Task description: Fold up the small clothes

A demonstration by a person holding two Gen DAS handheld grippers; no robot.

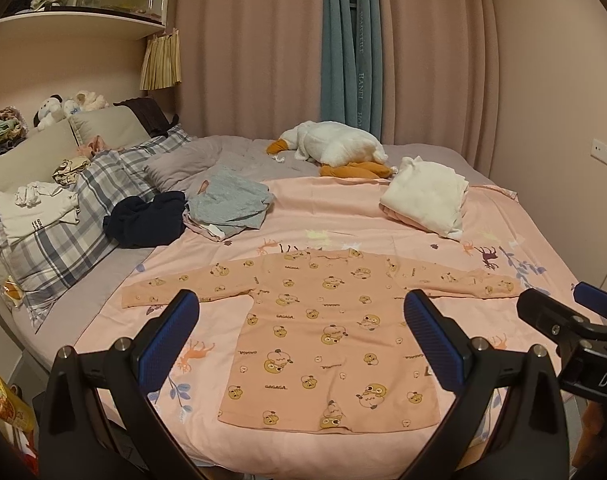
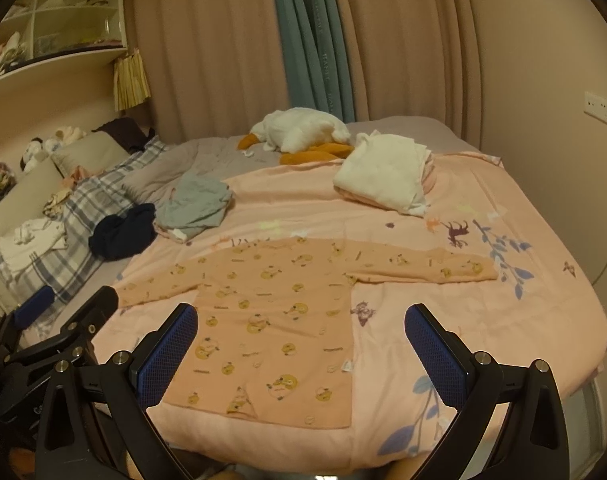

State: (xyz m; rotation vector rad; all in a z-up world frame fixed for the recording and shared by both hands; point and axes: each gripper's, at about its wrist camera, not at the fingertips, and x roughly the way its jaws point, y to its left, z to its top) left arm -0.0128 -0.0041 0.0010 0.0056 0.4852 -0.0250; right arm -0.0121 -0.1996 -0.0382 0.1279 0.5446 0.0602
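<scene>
On the pink bedspread (image 1: 343, 216), near the front edge, the peach shirt (image 1: 327, 336) lies flat and fully spread: both sleeves out sideways, hem toward me, neckline away. No fold made on it yet, so this item is at step zero.

Left to right, referenced to the shirt:
- Far left of it, plaid pillow (image 1: 63, 232) with a white folded garment (image 1: 35, 216) on top. Looks like finished work, though I can't confirm.
- Behind-left of it, navy garment (image 1: 147, 220), crumpled, thick knit look. Beside that a grey garment (image 1: 231, 200), loosely heaped, thin jersey. Both read as still to do.
- Behind it, white plush goose (image 1: 335, 144) with orange beak and feet, not laundry.
- Behind-right of it, a cream folded piece (image 1: 423, 200), bulky, soft, fleece-like, sitting on something pink.

Shirt material: thin cotton knit, cartoon print with lettering, limp, no stiffness. It will drape and slide on the bedspread, so I expect sleeves need pinching near the cuffs.

Left tongs (image 1: 301, 340): wide open, gripping nothing, hovering above the shirt body, blue textured pads (image 1: 167, 344) either side of it. Right tongs (image 2: 301, 352): wide open too, nothing held, over the shirt's right side and bare bedspread.

My estimate: pile partly sorted, this shirt plus two more left.
</scene>
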